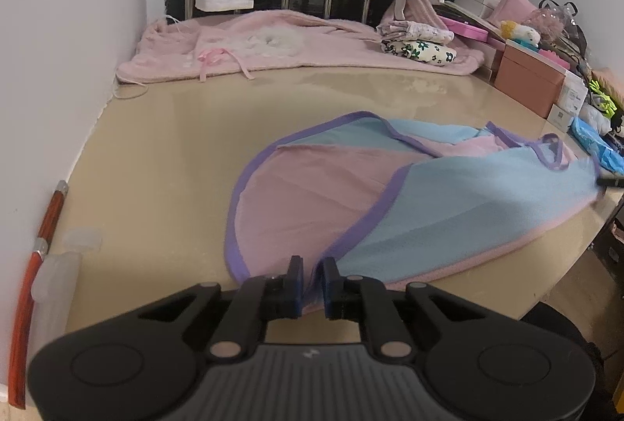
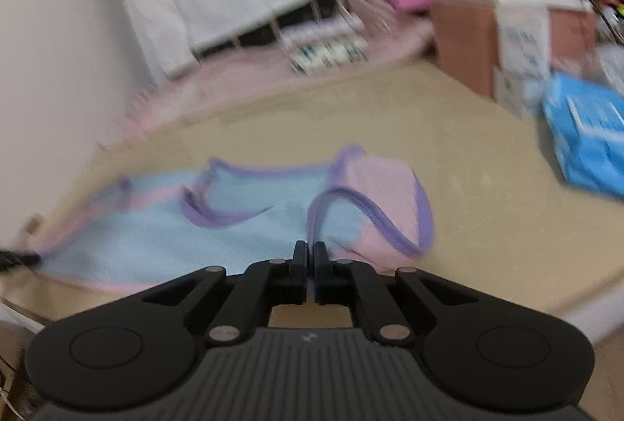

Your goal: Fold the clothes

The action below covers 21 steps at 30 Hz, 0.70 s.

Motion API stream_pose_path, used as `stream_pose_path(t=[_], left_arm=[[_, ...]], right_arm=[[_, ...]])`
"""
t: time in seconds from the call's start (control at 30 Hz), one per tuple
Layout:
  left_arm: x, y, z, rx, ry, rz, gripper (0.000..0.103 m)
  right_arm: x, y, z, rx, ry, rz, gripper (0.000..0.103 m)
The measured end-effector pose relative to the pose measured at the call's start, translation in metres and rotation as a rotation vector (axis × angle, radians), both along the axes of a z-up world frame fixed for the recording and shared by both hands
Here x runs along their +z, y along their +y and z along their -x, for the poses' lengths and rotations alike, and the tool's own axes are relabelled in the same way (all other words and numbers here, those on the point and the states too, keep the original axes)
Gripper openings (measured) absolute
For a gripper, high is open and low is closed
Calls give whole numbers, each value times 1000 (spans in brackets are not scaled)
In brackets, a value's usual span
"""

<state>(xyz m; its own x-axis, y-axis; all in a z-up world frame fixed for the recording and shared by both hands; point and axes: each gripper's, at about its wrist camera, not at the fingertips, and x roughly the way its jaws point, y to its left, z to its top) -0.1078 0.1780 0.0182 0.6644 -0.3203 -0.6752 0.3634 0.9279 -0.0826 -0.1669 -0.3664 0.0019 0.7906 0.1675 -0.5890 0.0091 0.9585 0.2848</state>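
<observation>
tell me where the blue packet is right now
The blue packet lies at the table's right edge in the right wrist view, beside the white carton, right of the garment.

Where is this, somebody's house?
Probably a room at home. A beige table holds a pastel garment, a pink blanket and folded clothes, with boxes stacked beside.

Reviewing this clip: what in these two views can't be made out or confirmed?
- Left wrist view: whether the left gripper pinches the garment; the hem passes between its fingers, contact unclear.
- Left wrist view: the garment's right end, motion-blurred at the frame edge.
- Right wrist view: motion blur smears the box lettering and the folded clothes behind.
- Right wrist view: the right gripper looks shut on the garment's edge; the pinched part is hidden.
</observation>
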Motion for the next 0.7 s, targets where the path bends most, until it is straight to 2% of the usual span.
stream_pose_path(t=[0.07, 0.13, 0.17, 0.23, 0.27, 0.33, 0.37, 0.4, 0.43, 0.47, 0.6, 0.7], left_arm=[[3, 1, 4, -2, 3, 7, 13], [7, 1, 10, -15, -7, 14, 25], [9, 2, 13, -23, -13, 18, 38], [10, 2, 14, -24, -18, 26, 41], [9, 1, 11, -23, -13, 25, 40], [8, -2, 6, -22, -3, 22, 28], [7, -4, 4, -27, 1, 14, 9], [6, -6, 4, -30, 1, 5, 4], [7, -7, 6, -29, -13, -2, 4], [8, -8, 9, -27, -27, -8, 2], [13, -3, 18, -10, -45, 21, 1], [6, -5, 19, 3, -22, -11, 1]], right_arm=[[-5, -1, 8, -7, 20, 13, 7], [-1, -5, 14, -17, -2, -23, 25], [3, -6, 17, -18, -26, -26, 41], [9, -7, 17, -22, -61, -22, 44], [11, -8, 16, -20, -71, -25, 43], [9, -9, 6, -20, -58, -43, 42], [6, -8, 1, -20, -47, -49, 31], [3, -5, -4, -15, -32, -44, 12], [1, -3, -7, -14, -22, -42, 4], [-2, -1, -9, -14, -12, -40, 2], [5, -1, 10, -10, -54, -23, 2], [11, -2, 26, -3, -91, -7, 2]])
